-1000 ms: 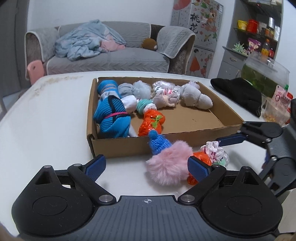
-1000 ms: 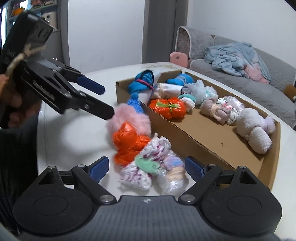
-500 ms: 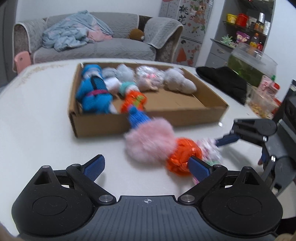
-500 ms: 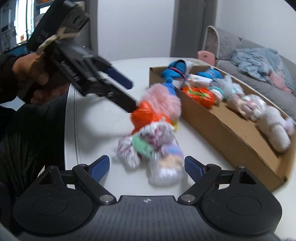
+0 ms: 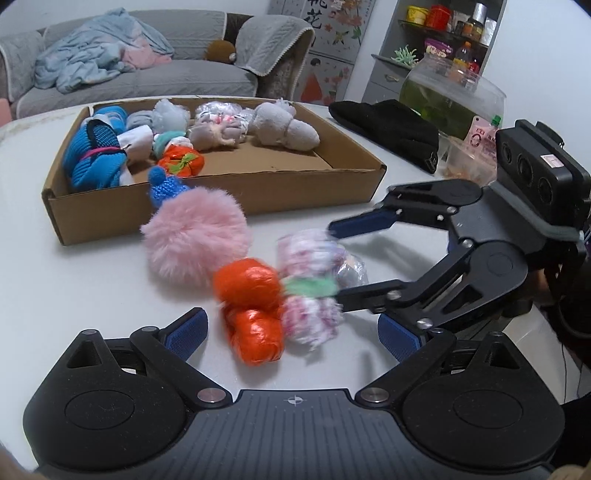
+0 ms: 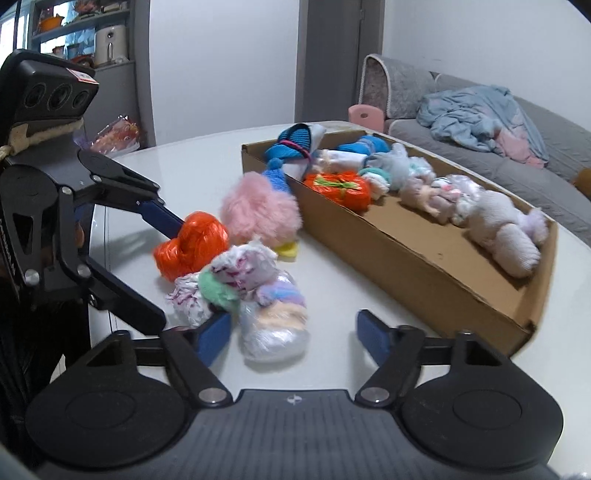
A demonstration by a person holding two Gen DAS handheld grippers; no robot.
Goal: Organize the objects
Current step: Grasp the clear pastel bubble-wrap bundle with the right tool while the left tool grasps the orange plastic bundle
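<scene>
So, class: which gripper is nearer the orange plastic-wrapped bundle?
Left. The left gripper has the orange bundle between its open fingers; the right gripper sits farther off, behind the white bundles.

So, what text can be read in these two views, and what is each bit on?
"桃花", it seems, with the top cut off by the frame: on the flowered panel.
Pink packet: the print is too small to read.
Red sticker on the black camera box: blurred.
Red-and-white sticker on the other camera box: too small to read.
</scene>
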